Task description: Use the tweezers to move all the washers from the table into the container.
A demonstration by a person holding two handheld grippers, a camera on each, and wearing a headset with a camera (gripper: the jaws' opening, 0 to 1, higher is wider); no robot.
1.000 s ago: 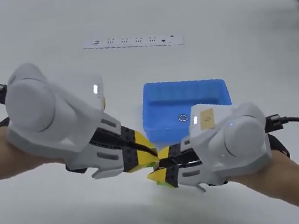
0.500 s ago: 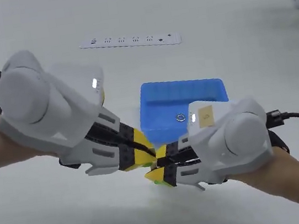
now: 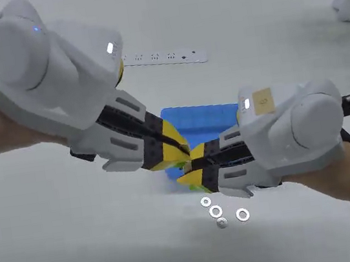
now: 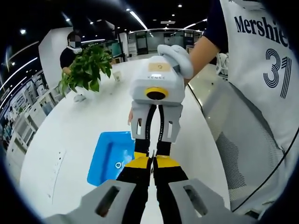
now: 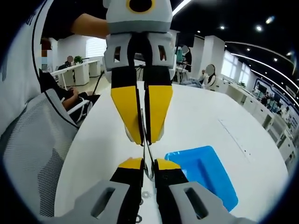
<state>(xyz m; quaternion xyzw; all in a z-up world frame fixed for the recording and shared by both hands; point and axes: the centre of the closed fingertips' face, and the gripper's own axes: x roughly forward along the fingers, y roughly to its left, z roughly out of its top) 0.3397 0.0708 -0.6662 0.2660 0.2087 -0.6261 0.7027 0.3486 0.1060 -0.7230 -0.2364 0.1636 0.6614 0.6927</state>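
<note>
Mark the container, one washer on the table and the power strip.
container (image 3: 202, 115): head view, bare far wall.
washer (image 3: 238, 215): head view, rightmost one, ring's left side.
power strip (image 3: 164, 57): head view, middle of top face.

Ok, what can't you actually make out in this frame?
- Tweezers: a thin sliver in the right gripper view, with the tips hidden between the jaws. In the head view the left gripper and right gripper cover them.
- Container: in the head view, both grippers hide its front and inside.
- Washers: small in the head view, and the right gripper may hide more of them.
</note>
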